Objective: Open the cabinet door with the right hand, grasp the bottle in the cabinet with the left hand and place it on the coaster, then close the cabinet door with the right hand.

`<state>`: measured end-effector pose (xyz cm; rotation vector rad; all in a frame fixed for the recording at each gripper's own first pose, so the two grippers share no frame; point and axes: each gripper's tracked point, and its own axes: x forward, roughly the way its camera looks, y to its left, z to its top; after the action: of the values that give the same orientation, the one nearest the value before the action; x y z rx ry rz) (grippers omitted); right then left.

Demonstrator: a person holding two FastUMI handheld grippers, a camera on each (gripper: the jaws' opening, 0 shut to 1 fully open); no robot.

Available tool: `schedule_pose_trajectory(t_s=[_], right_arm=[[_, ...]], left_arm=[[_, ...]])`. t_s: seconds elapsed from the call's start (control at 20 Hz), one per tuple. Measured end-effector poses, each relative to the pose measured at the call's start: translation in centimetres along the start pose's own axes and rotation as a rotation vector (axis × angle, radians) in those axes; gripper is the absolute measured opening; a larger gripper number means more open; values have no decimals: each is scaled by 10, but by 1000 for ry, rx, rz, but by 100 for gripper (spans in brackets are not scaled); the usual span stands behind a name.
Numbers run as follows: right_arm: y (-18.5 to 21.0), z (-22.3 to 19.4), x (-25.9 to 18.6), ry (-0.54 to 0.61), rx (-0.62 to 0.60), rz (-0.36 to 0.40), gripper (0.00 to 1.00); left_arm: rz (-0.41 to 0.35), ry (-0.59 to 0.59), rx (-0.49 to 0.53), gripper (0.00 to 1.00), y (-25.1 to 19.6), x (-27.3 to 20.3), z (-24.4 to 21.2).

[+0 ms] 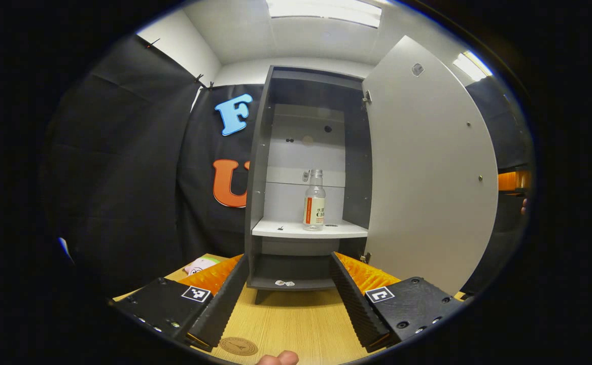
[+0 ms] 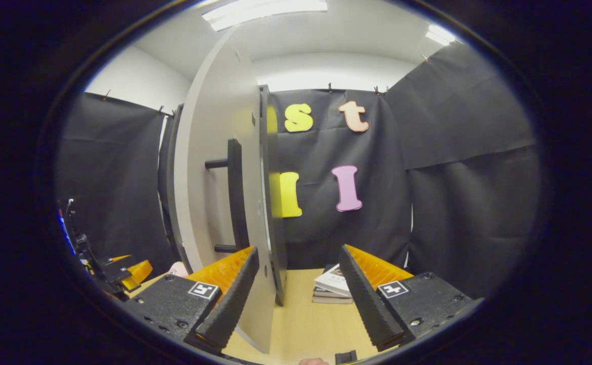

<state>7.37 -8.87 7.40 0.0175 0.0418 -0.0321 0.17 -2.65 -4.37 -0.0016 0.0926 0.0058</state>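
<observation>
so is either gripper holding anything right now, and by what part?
Nothing held. The left gripper is open, facing the bottle on the cabinet shelf. The right gripper is open, with the door edge between its jaws, ungripped.

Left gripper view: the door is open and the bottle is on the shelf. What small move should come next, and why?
Probably ease the left gripper forward toward the bottle. The cabinet door stands swung wide, the bottle is upright on the shelf, roughly centred between the open fingers, and still well ahead of them.
</observation>
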Motion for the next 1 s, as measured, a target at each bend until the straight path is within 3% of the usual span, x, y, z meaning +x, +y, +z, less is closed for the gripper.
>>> schedule_pose_trajectory(t_s=[0.35,0.65,1.0], right_arm=[[1,7,3,-48,63,7,99],[0,10,3,-48,36,4,99],[0,11,4,-42,21,2,99]], left_arm=[[-120,-13,-38,95,-21,60,31],[-235,-49,-27,95,-50,132,75],[-245,-88,13,95,-68,232,108]])
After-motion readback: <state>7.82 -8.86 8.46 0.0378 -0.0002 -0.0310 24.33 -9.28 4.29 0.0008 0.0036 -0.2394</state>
